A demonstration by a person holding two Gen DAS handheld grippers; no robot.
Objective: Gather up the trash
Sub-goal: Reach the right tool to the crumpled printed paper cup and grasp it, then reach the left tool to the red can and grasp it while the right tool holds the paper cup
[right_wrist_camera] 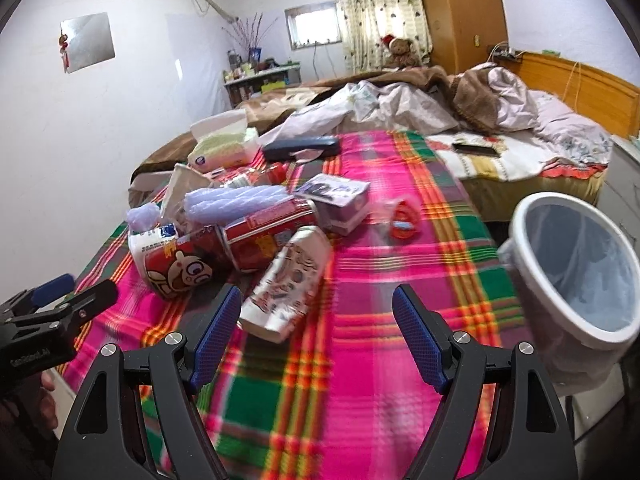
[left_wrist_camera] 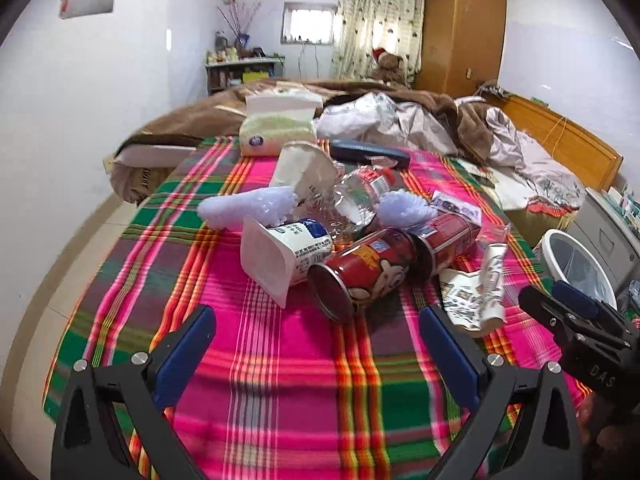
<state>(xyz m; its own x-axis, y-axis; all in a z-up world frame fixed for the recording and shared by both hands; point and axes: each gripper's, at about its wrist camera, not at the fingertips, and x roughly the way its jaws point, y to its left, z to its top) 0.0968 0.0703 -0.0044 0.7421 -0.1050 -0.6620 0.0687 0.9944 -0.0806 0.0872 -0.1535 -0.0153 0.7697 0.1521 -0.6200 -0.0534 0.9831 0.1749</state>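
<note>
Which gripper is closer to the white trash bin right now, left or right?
Right. The right gripper hangs open over the plaid cloth with the trash bin just off its right side. The left gripper, also open, sits farther away, facing the cans, beyond the right gripper.

A bed carries a bright plaid blanket (left_wrist_camera: 280, 360), pink, green and orange. On the blanket, a heap of trash centres on a red cartoon can (left_wrist_camera: 360, 272) lying on its side. Touching its left lies a white yogurt cup (left_wrist_camera: 288, 256); just behind it, a second red can (left_wrist_camera: 448, 236); to its right, a printed paper cup (left_wrist_camera: 476, 296); farther behind, a tissue pack (left_wrist_camera: 280, 128) and a dark case (left_wrist_camera: 368, 152).
</note>
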